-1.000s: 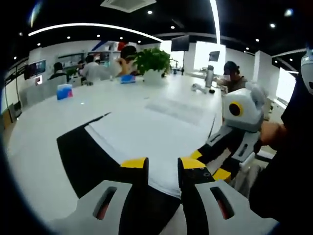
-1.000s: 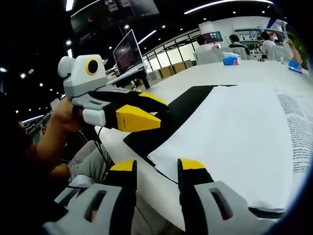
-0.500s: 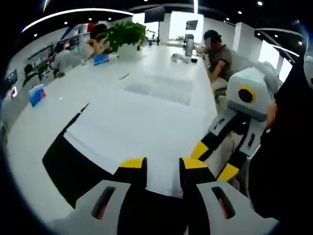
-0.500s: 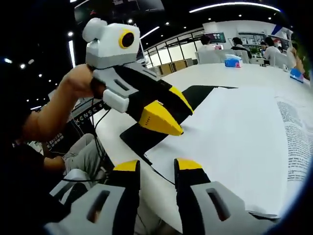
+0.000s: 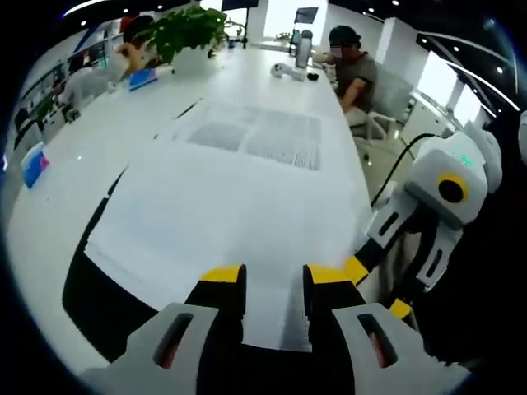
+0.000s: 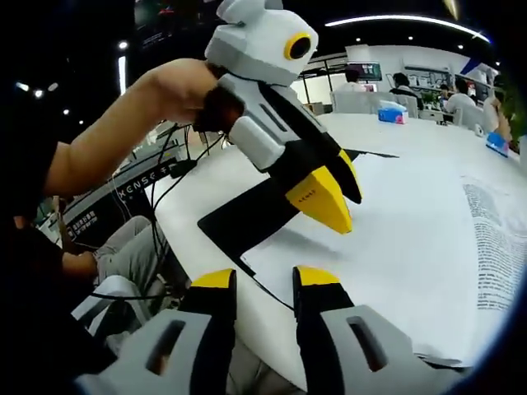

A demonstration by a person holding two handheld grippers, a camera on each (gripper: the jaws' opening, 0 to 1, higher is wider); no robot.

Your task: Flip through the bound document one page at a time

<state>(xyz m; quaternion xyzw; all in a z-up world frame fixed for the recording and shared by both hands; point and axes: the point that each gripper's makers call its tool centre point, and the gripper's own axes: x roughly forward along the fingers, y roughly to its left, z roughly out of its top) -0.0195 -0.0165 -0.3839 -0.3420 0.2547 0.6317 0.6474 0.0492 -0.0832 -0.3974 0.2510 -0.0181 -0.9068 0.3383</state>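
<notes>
The bound document (image 5: pixel 222 206) lies open on the white table, its top white page carrying blocks of print at the far end and a black cover (image 5: pixel 95 288) showing along its left side. My left gripper (image 5: pixel 275 280) hangs open over the page's near edge, nothing between its jaws. In the right gripper view the left gripper (image 6: pixel 329 193), held by a hand (image 6: pixel 177 86), points its yellow tips down at the white page (image 6: pixel 412 222) beside the black cover (image 6: pixel 247 222). My right gripper (image 6: pixel 263 280) is open and empty at the table's front edge, and the right gripper (image 5: pixel 379 288) sits beside the page's right edge.
A potted plant (image 5: pixel 185 29), a blue box (image 5: pixel 37 164) and seated people (image 5: pixel 354 70) are at the far end of the long white table (image 5: pixel 49 222). Cables (image 6: pixel 177 164) and a seated person's legs (image 6: pixel 123 255) lie past the table's front edge.
The left gripper has risen and swung in over the white page, tips now pointing down at it. The right gripper has stayed near the front edge, open.
</notes>
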